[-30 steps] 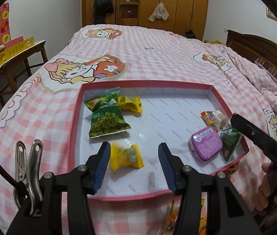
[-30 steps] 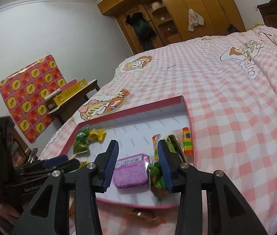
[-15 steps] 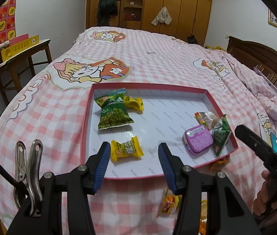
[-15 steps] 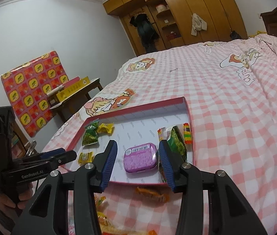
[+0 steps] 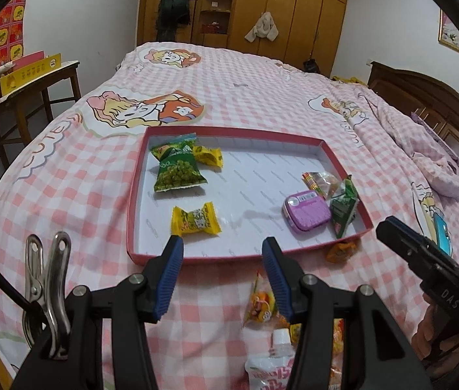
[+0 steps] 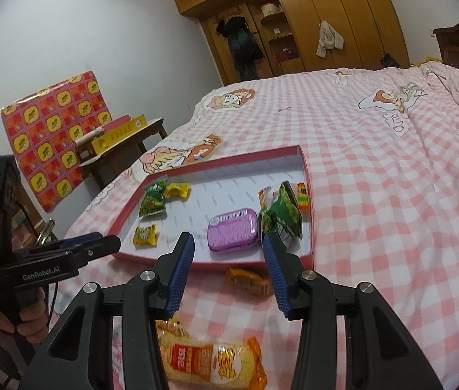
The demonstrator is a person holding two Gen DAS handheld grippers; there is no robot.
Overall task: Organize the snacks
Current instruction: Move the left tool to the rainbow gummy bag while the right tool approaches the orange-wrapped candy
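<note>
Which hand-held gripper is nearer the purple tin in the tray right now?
Right. The right hand-held gripper sits just short of the purple tin, almost lined up with it. The left hand-held gripper is off toward the tray's other end.

Glossy plastic wrappers (image 5: 177,175) lie in a smooth cardboard tray (image 5: 193,258) on matt checked cloth (image 5: 76,175); the wardrobe (image 5: 294,9) is polished wood, the clip (image 5: 47,279) shiny metal.

Snack packets (image 5: 179,172) lie in the tray (image 5: 229,255) on the bed (image 5: 76,175).
</note>
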